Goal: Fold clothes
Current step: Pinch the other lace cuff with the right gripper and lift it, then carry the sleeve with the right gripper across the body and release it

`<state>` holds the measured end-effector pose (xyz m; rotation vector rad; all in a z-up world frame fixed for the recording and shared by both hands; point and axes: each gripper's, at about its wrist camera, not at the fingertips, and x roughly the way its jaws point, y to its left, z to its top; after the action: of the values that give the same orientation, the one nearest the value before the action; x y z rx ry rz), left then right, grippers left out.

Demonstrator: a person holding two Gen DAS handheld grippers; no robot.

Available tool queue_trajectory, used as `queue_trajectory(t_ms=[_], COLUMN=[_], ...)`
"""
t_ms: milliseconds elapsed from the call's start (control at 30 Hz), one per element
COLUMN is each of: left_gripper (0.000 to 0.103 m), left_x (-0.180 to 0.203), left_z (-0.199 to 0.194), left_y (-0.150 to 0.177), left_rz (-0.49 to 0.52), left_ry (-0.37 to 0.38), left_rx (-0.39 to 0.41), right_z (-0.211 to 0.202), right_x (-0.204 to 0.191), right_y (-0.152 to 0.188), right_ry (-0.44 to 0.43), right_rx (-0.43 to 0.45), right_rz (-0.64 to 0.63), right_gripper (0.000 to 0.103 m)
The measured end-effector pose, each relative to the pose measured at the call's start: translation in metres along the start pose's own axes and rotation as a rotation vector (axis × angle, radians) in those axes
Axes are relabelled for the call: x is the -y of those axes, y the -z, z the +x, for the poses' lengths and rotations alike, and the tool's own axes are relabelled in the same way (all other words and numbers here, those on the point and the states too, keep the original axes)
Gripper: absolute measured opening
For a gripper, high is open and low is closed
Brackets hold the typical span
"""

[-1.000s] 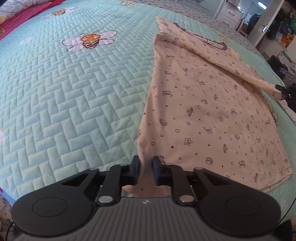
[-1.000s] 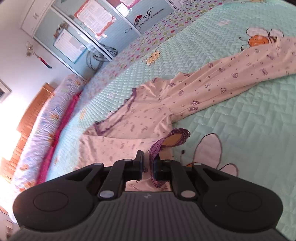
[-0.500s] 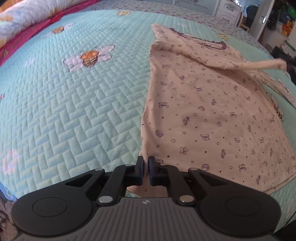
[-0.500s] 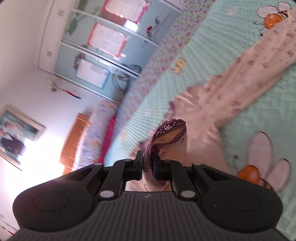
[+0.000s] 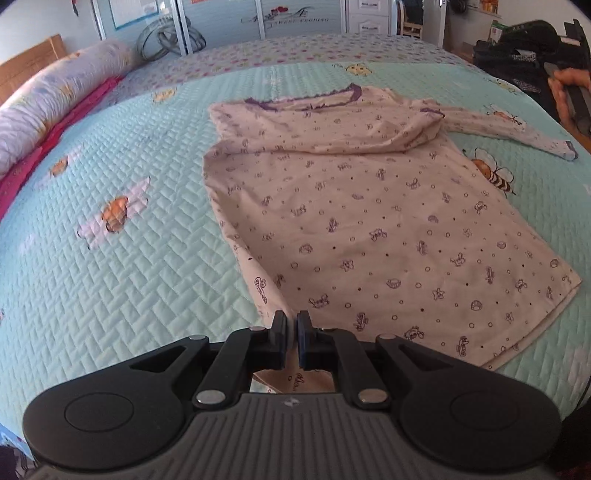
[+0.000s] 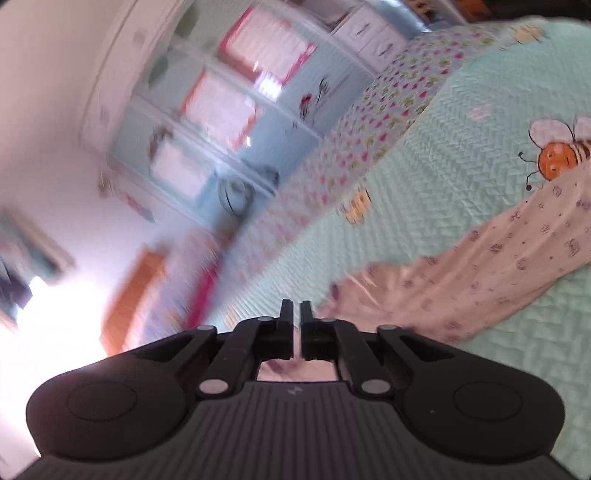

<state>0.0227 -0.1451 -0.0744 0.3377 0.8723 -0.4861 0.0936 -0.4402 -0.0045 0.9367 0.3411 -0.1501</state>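
A cream long-sleeved shirt [image 5: 369, 229] with small purple prints and a purple neckline lies spread on the quilted mint bedspread [image 5: 129, 277]. My left gripper [image 5: 291, 321] is shut on the near corner of its hem, which is pulled up into a ridge. One sleeve [image 5: 509, 129] stretches out flat to the right, its cuff resting on the bed. The right wrist view is blurred. There my right gripper [image 6: 296, 310] hangs above the bed with its jaws closing to a slim gap and nothing between them. The shirt's fabric [image 6: 480, 273] lies below and to its right.
A long bolster [image 5: 55, 110] and a pink strip line the bed's left side, in front of a wooden headboard. Pale blue wardrobe doors [image 5: 258, 18] stand beyond the bed. A hand [image 5: 565, 88] and dark clutter show at the right edge.
The purple-trimmed cuff has left the right gripper's jaws, and that gripper has risen and tilted away. The sleeve that hung in the air now lies flat. The left gripper rolled and lifted with the hem.
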Motion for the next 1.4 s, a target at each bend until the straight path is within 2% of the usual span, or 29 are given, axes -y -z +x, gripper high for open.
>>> queue_trajectory(t_ms=[67, 133, 200, 267, 367, 467, 500, 600, 800, 900, 967, 1000, 1067, 1100, 1167, 1400], left_gripper=[0.005, 0.005, 0.005, 0.005, 0.005, 0.005, 0.005, 0.005, 0.005, 0.005, 0.005, 0.005, 0.005, 0.005, 0.005, 0.005], left_x=[-0.005, -0.011, -0.015, -0.016, -0.017, -0.017, -0.017, -0.017, -0.018, -0.016, -0.015, -0.015, -0.016, -0.016, -0.017, -0.014], left_z=[0.006, 0.009, 0.011, 0.012, 0.015, 0.019, 0.020, 0.024, 0.022, 0.021, 0.022, 0.021, 0.020, 0.019, 0.017, 0.007], left_y=[0.005, 0.007, 0.009, 0.010, 0.008, 0.008, 0.008, 0.009, 0.010, 0.010, 0.011, 0.011, 0.011, 0.011, 0.011, 0.008], left_rz=[-0.019, -0.043, -0.057, -0.056, -0.063, -0.072, -0.073, -0.074, -0.066, -0.054, -0.045, -0.040, -0.027, -0.021, -0.017, 0.008], left_ry=[-0.011, -0.010, -0.003, -0.005, 0.005, 0.020, 0.024, 0.038, 0.046, 0.044, 0.040, 0.034, 0.019, 0.011, -0.002, -0.028], left_rx=[-0.026, -0.045, -0.055, -0.059, -0.060, -0.059, -0.060, -0.065, -0.059, -0.059, -0.061, -0.061, -0.058, -0.056, -0.053, -0.028], right_z=[0.012, 0.025, 0.040, 0.051, 0.066, 0.084, 0.088, 0.095, 0.108, 0.117, 0.121, 0.122, 0.123, 0.122, 0.118, 0.082], right_x=[0.011, 0.026, 0.044, 0.053, 0.055, 0.059, 0.062, 0.063, 0.067, 0.068, 0.068, 0.067, 0.061, 0.055, 0.044, 0.009], right_y=[0.015, 0.031, 0.046, 0.054, 0.053, 0.048, 0.048, 0.052, 0.060, 0.058, 0.056, 0.055, 0.053, 0.051, 0.047, 0.013], right_ry=[0.050, 0.071, 0.063, 0.047, 0.052, 0.098, 0.088, 0.123, 0.131, 0.149, 0.170, 0.184, 0.210, 0.214, 0.200, 0.045], right_rx=[-0.054, -0.103, -0.148, -0.152, -0.131, -0.177, -0.191, -0.221, -0.232, -0.220, -0.215, -0.209, -0.191, -0.179, -0.159, 0.010], right_rz=[-0.021, 0.006, 0.081, 0.136, 0.173, 0.232, 0.260, 0.261, 0.291, 0.333, 0.341, 0.331, 0.276, 0.225, 0.150, 0.011], right_gripper=[0.017, 0.036, 0.036, 0.036, 0.037, 0.039, 0.038, 0.039, 0.039, 0.047, 0.047, 0.043, 0.005, 0.002, 0.002, 0.001])
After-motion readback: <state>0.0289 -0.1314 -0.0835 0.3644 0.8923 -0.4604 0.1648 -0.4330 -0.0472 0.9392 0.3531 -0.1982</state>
